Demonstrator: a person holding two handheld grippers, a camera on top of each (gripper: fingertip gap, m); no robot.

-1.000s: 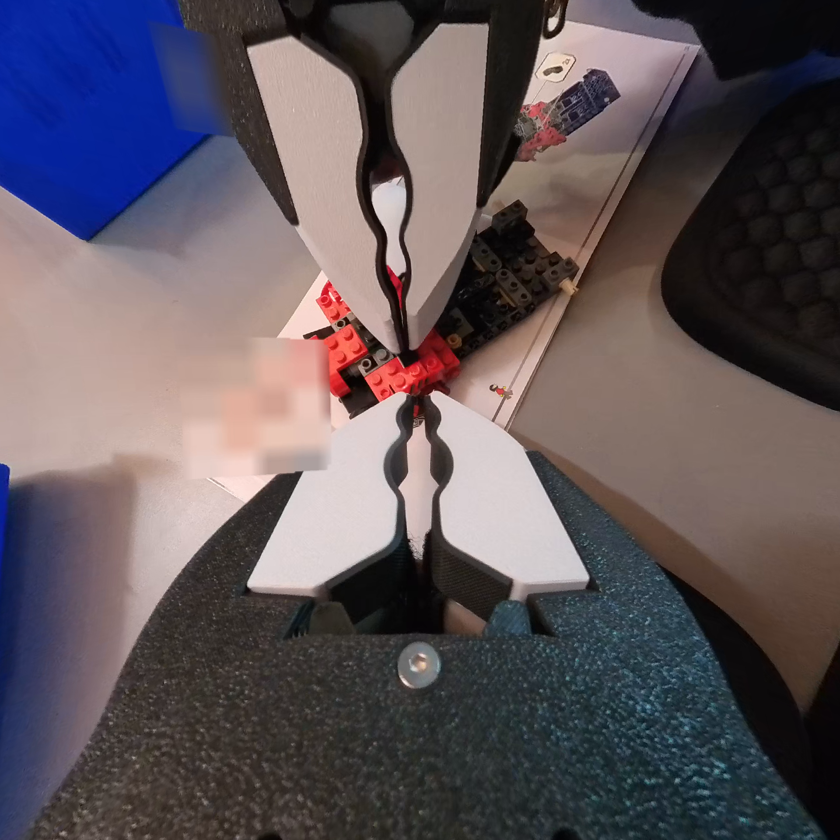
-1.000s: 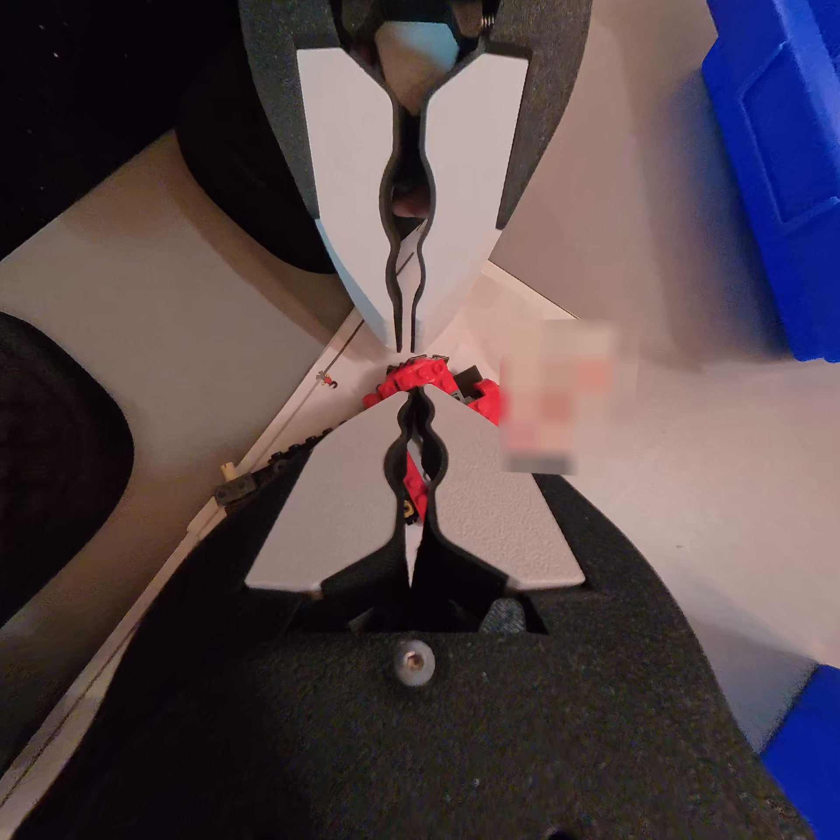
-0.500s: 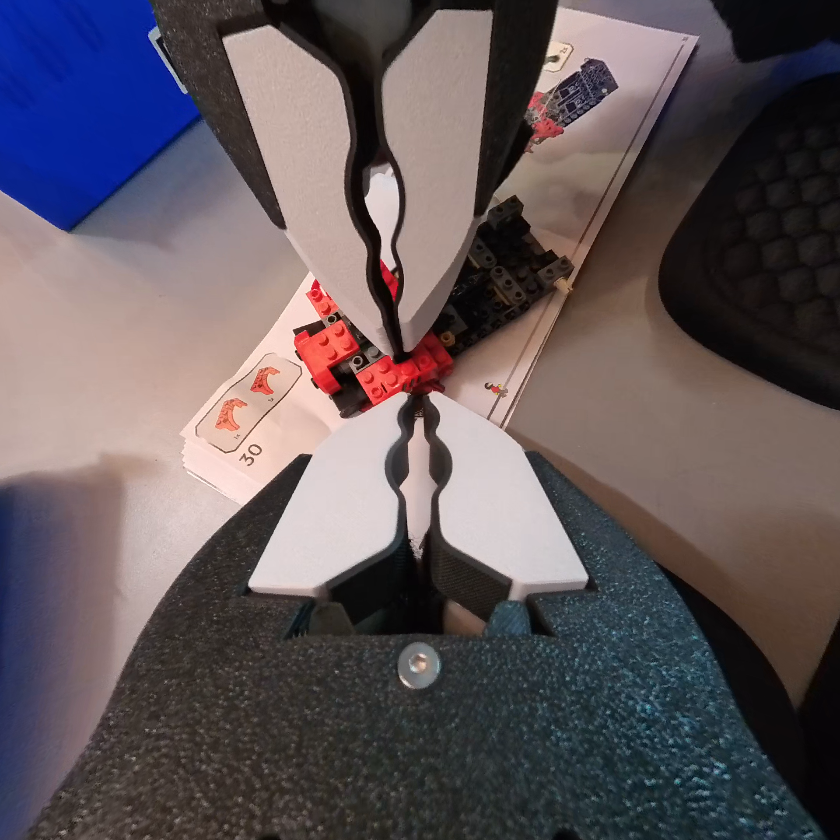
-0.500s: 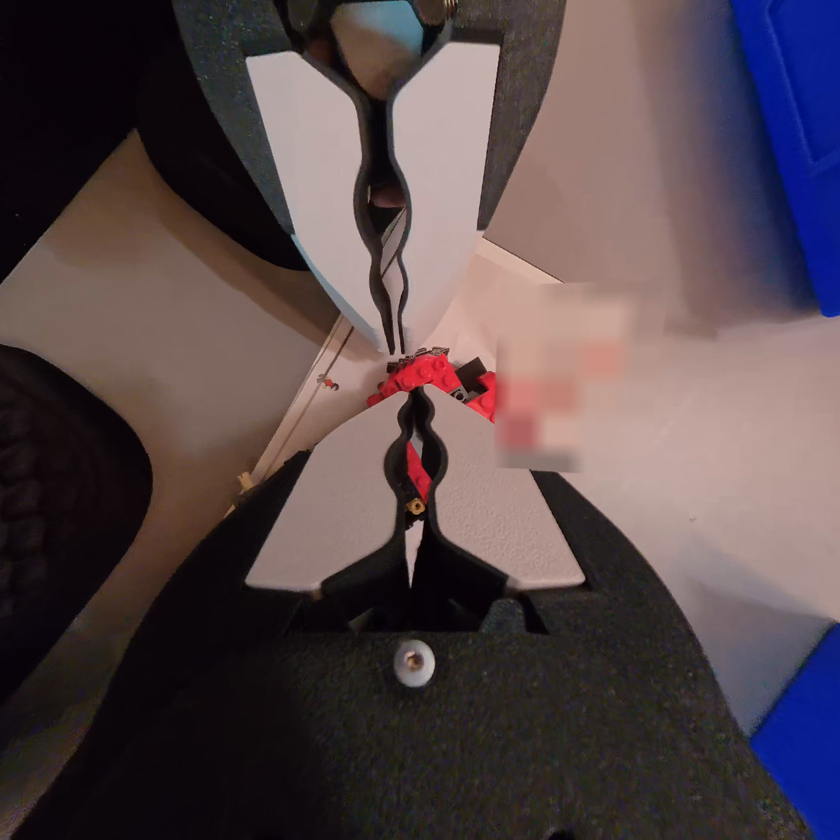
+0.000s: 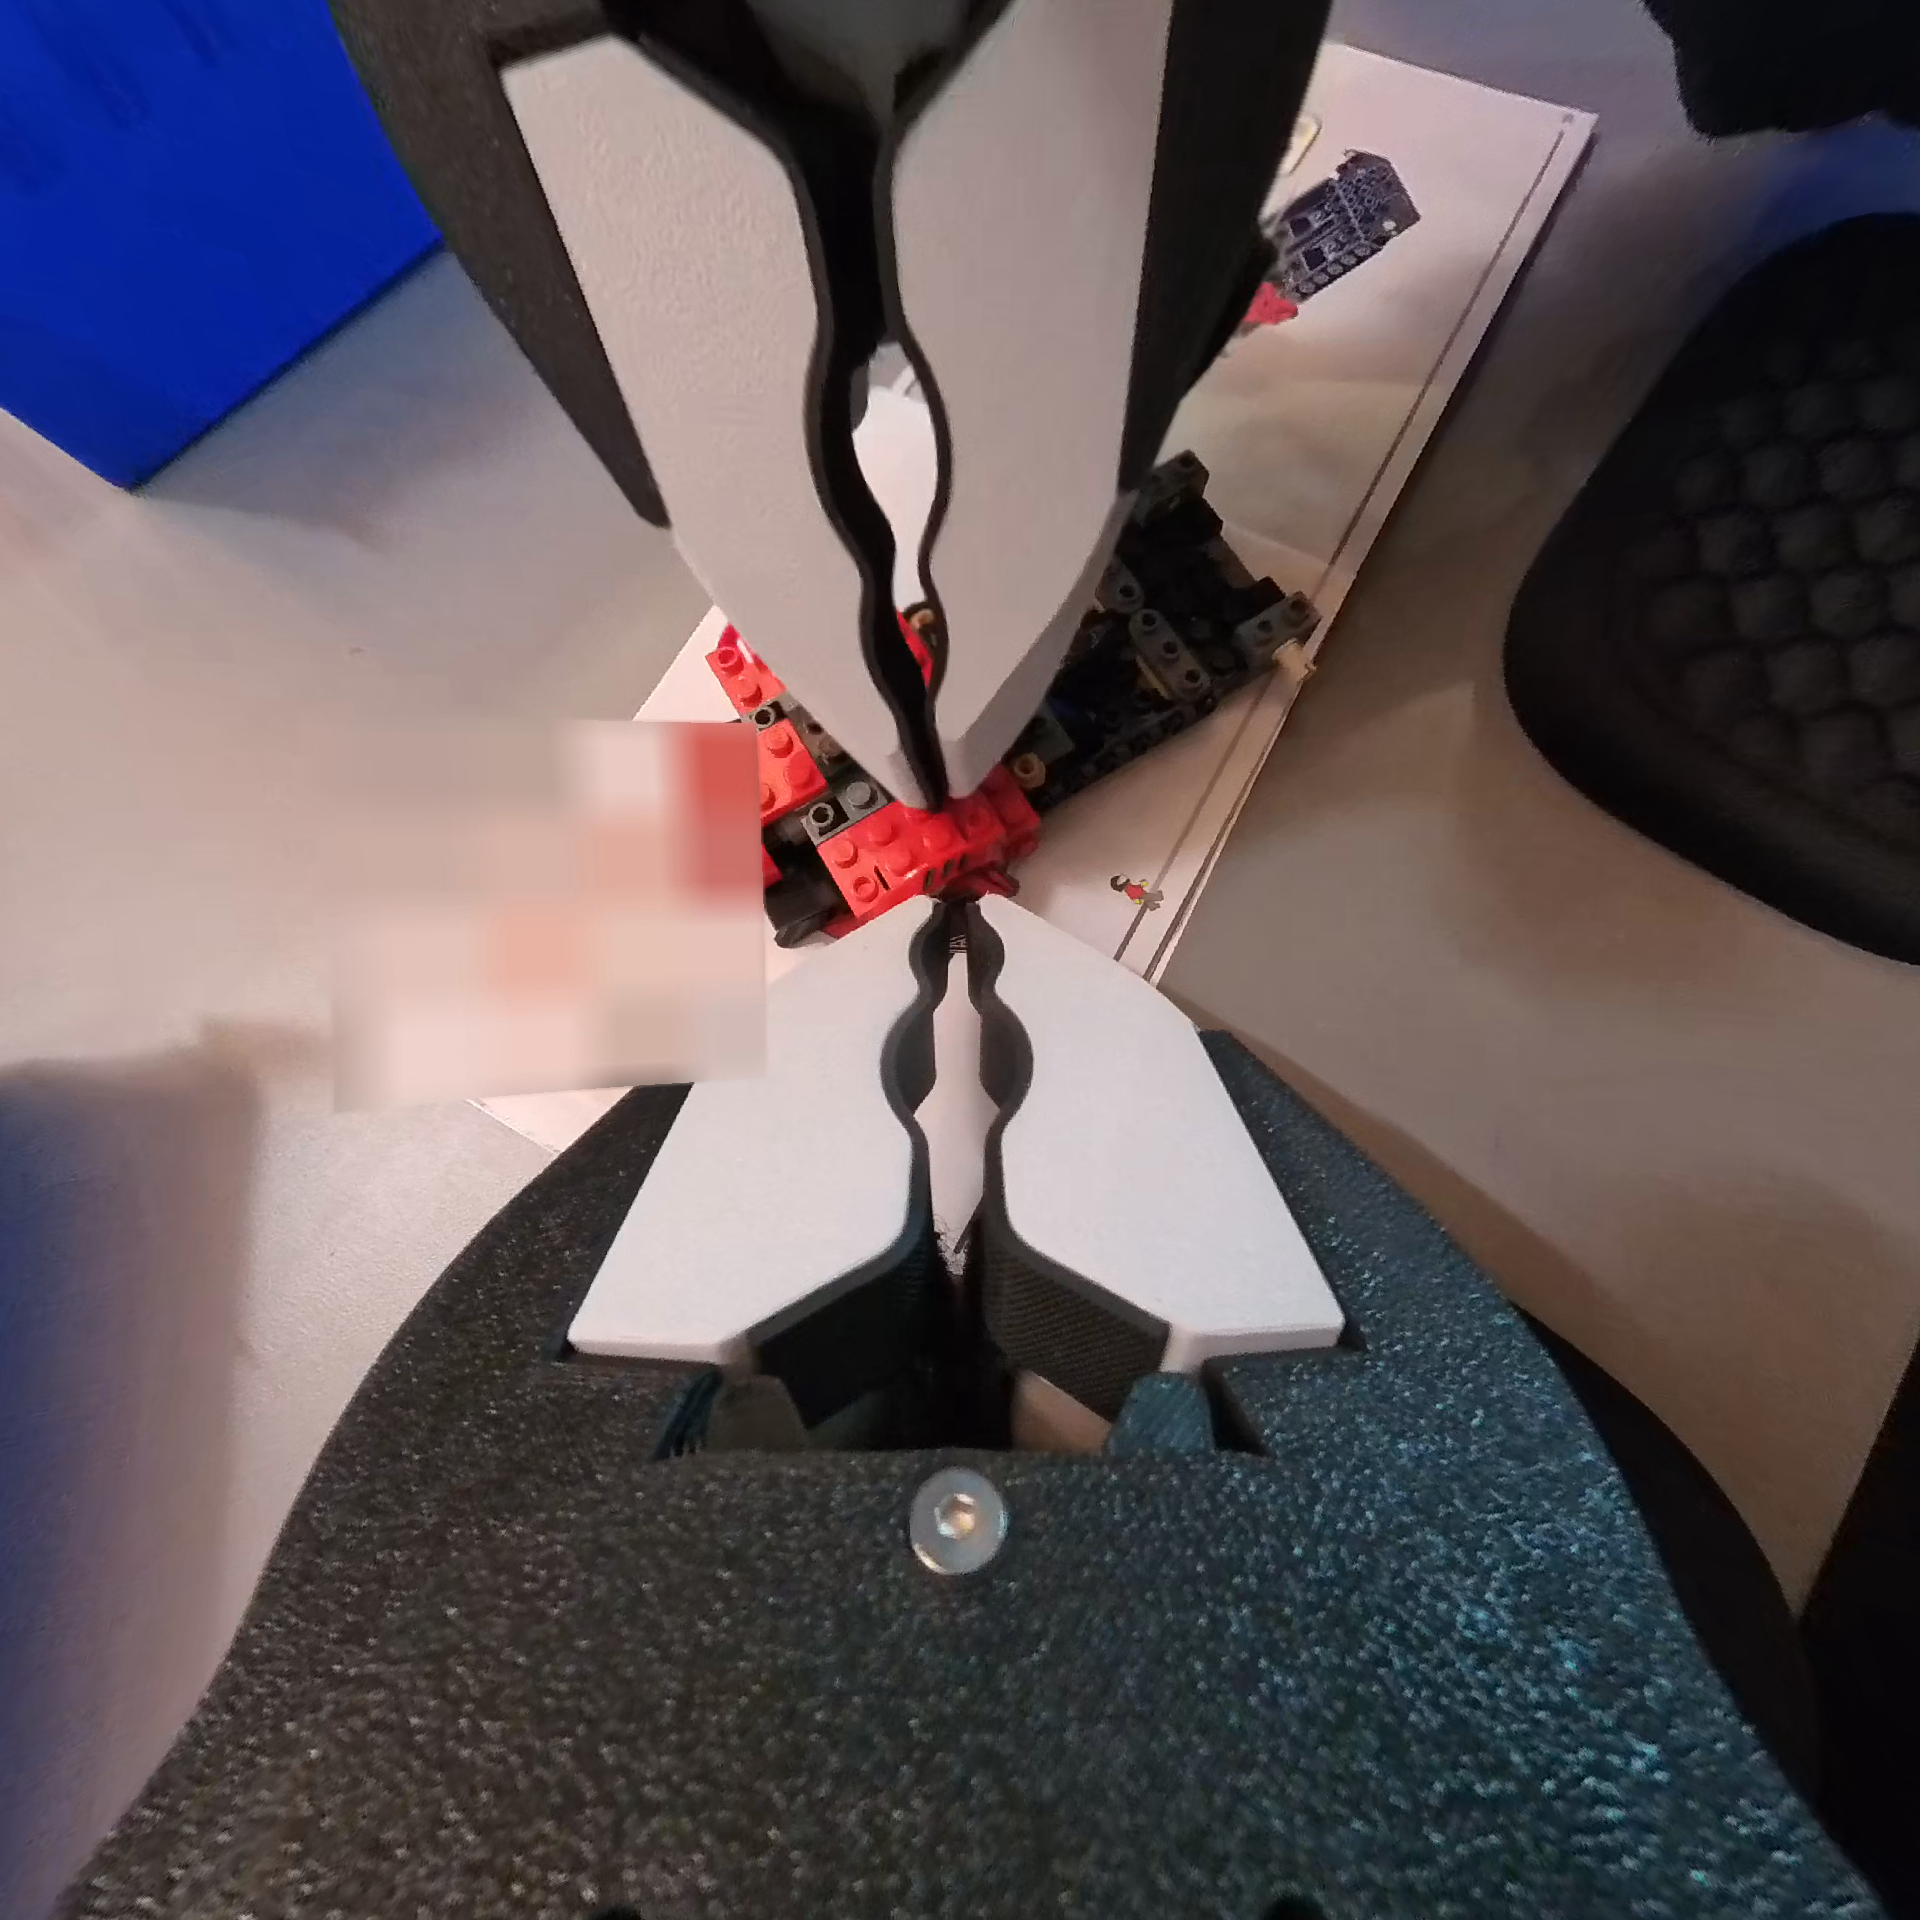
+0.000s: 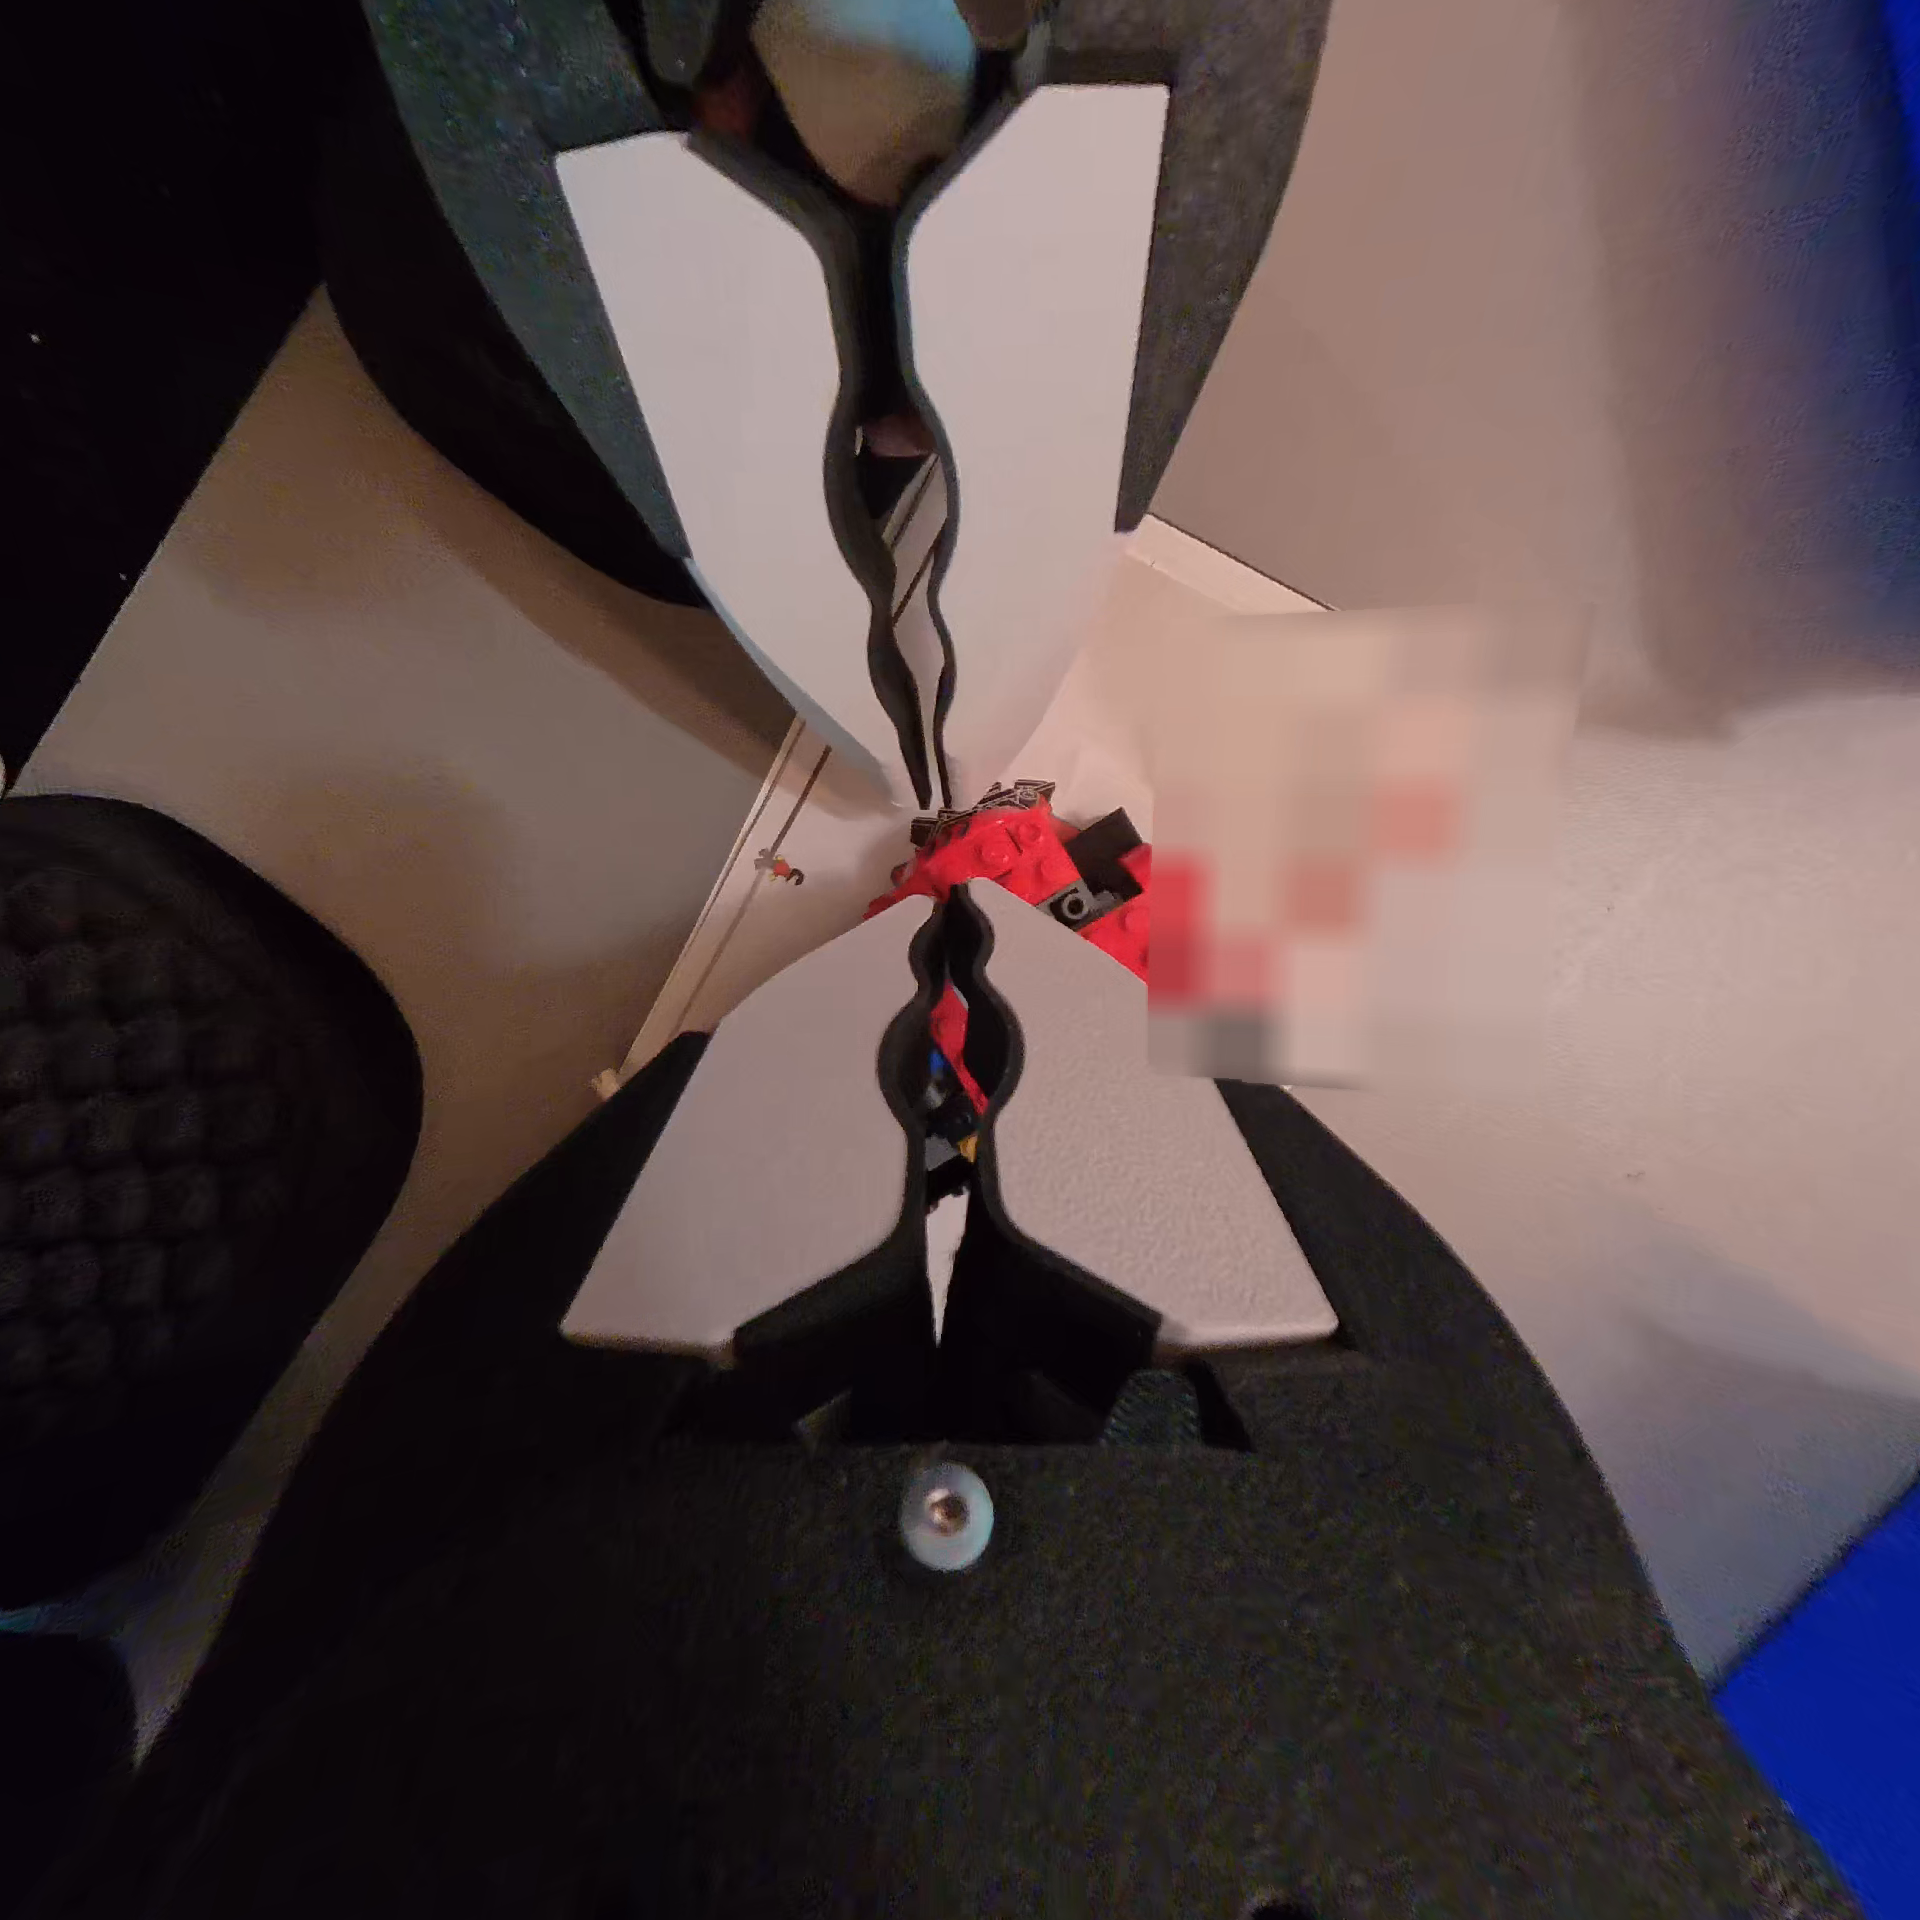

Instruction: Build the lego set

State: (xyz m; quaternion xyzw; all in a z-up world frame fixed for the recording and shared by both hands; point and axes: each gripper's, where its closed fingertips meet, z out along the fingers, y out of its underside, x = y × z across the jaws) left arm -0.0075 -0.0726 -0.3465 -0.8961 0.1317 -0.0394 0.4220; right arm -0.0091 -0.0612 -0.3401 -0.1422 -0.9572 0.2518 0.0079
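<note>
Our left gripper [image 5: 953,914] has its jaws closed almost tip to tip, and we cannot tell whether they pinch a small dark bit at the tips. The right gripper [image 6: 951,899] is likewise drawn shut; whether it clamps anything is hidden. The two face each other, tips nearly meeting, right over the red front of the lego model [image 5: 904,847].

The model lies on an open instruction booklet [image 5: 1382,436] on the pale worktop [image 5: 1455,1091]. Its near end is red studded bricks with a few grey ones; the far end is a black studded frame [image 5: 1174,634]. A small black-edged piece [image 6: 987,805] sits at the top of the red section, just at the left gripper's tips.

We judge that a small part is being seated on the red end. Next comes a firm, straight press with the model steadied, since a skewed push could slide it on the smooth paper.

The jaws are flat grey plates with wavy black rubber edges in grainy black housings. A black honeycomb-textured pad [image 5: 1745,582] lies nearby, and a glossy blue bin [image 5: 177,208] stands well apart
</note>
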